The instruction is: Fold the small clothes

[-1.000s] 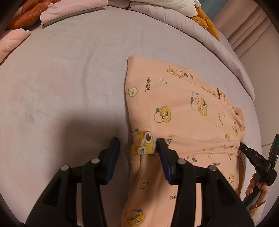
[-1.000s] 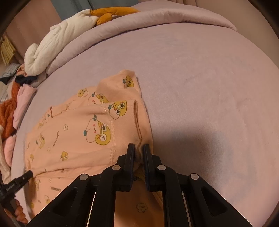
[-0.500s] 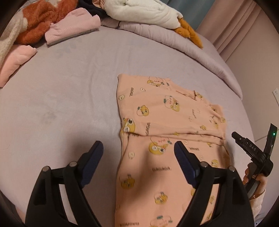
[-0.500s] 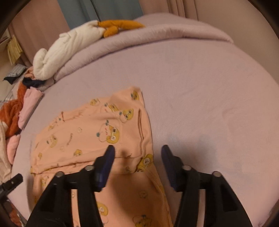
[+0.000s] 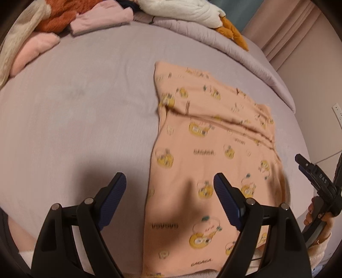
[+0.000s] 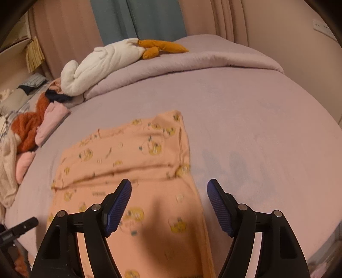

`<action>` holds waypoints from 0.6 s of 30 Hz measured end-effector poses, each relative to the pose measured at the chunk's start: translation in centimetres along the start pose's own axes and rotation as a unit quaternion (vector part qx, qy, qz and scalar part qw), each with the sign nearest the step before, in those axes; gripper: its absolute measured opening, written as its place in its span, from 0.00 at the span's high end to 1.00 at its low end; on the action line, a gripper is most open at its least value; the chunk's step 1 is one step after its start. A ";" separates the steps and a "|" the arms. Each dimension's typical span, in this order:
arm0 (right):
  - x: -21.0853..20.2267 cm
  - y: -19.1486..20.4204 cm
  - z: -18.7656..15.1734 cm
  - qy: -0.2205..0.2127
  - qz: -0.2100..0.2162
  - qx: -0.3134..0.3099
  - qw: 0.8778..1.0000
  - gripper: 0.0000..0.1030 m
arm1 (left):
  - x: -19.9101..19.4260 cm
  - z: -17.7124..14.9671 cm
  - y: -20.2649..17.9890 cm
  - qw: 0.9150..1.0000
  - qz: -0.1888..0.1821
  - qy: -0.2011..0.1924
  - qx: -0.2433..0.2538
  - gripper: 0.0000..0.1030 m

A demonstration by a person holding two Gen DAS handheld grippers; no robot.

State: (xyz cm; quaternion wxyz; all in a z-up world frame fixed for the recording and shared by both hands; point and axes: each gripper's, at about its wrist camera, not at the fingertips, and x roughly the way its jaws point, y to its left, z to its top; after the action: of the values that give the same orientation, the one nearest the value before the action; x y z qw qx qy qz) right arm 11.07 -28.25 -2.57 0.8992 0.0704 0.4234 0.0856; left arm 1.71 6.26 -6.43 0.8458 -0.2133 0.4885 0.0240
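A peach garment (image 5: 213,139) printed with yellow cartoon figures lies flat on the lilac bed (image 5: 85,107), its far part folded over in a crosswise crease. My left gripper (image 5: 169,181) hovers open above the garment's near left edge and holds nothing. In the right wrist view the same garment (image 6: 128,154) lies below my right gripper (image 6: 168,186). Its jaws are opening over the garment's right edge, with nothing pressed between the pads. A hand holds the right gripper (image 5: 316,175) at the garment's right side.
A pile of clothes, with an orange fuzzy piece (image 6: 30,128) and a pink folded one (image 5: 100,19), sits at the far left. A white plush toy (image 6: 102,62) with orange feet rests on the rolled duvet (image 6: 192,62). Curtains (image 6: 139,19) hang behind the bed.
Both grippers let go of the garment's folded edge, opened wide, and drew back and upward. The garment stays folded on the bed.
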 end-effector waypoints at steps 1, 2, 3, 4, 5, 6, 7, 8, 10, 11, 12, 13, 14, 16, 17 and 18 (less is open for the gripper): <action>0.0 -0.1 -0.5 0.007 -0.001 0.001 1.000 0.29 | 0.0 -0.4 0.1 1.000 -0.002 0.003 0.000 0.18; 0.0 -0.3 -1.1 0.013 0.000 0.000 1.000 0.29 | 0.1 -0.9 0.1 1.000 -0.004 0.006 0.001 0.19; -0.1 -0.5 -1.5 0.017 0.001 0.000 1.000 0.29 | 0.1 -1.3 0.0 1.000 -0.001 0.010 0.003 0.19; -0.2 -0.7 -2.1 0.022 0.000 0.000 1.000 0.29 | 0.1 -1.5 0.0 1.000 0.002 0.010 0.006 0.19; -0.2 -0.9 -2.5 0.025 -0.001 0.001 1.000 0.29 | 0.1 -1.8 0.0 1.000 0.005 0.008 0.009 0.19; -0.3 -1.1 -3.0 0.029 -0.002 0.002 1.000 0.29 | 0.0 -2.0 -0.1 1.000 0.007 0.006 0.009 0.19; -0.3 -1.4 -3.5 0.033 -0.003 0.004 0.999 0.29 | 0.1 -2.3 -0.1 1.000 0.008 0.006 0.009 0.19; -0.3 -1.7 -3.8 0.036 -0.004 0.006 0.999 0.29 | 0.1 -2.6 -0.1 1.000 0.007 0.008 0.009 0.19; -0.4 -2.1 -4.6 0.042 -0.005 0.012 0.999 0.29 | 0.3 -3.1 0.0 1.000 0.007 0.014 0.006 0.19; -0.5 -2.3 -5.0 0.043 -0.006 0.014 0.999 0.29 | 0.3 -3.4 0.1 1.000 0.005 0.018 0.005 0.19; -0.7 -2.6 -5.3 0.044 -0.007 0.015 0.999 0.29 | 0.4 -3.6 0.1 1.000 0.005 0.020 0.005 0.19; -0.8 -2.8 -5.7 0.046 -0.008 0.016 0.999 0.29 | 0.4 -3.9 0.2 1.000 0.006 0.021 0.005 0.19; -0.8 -3.0 -6.0 0.047 -0.009 0.017 0.999 0.29 | 0.4 -4.2 0.2 1.000 0.007 0.022 0.004 0.20; -0.9 -3.3 -6.5 0.052 -0.010 0.019 0.998 0.29 | 0.4 -4.6 0.2 1.000 0.004 0.023 0.003 0.21; -1.0 -3.5 -6.6 0.053 -0.010 0.020 0.998 0.29 | 0.4 -4.8 0.1 1.000 0.002 0.024 0.003 0.24; -1.0 -3.7 -6.8 0.053 -0.006 0.023 0.998 0.29 | 0.4 -5.0 0.1 1.000 0.000 0.026 0.003 0.28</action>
State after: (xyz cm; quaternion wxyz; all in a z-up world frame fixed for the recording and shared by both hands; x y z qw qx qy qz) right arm 5.52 -31.67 -6.81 0.8740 0.0839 0.4729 0.0741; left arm -2.17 4.39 -8.93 0.8335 -0.2114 0.5102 0.0174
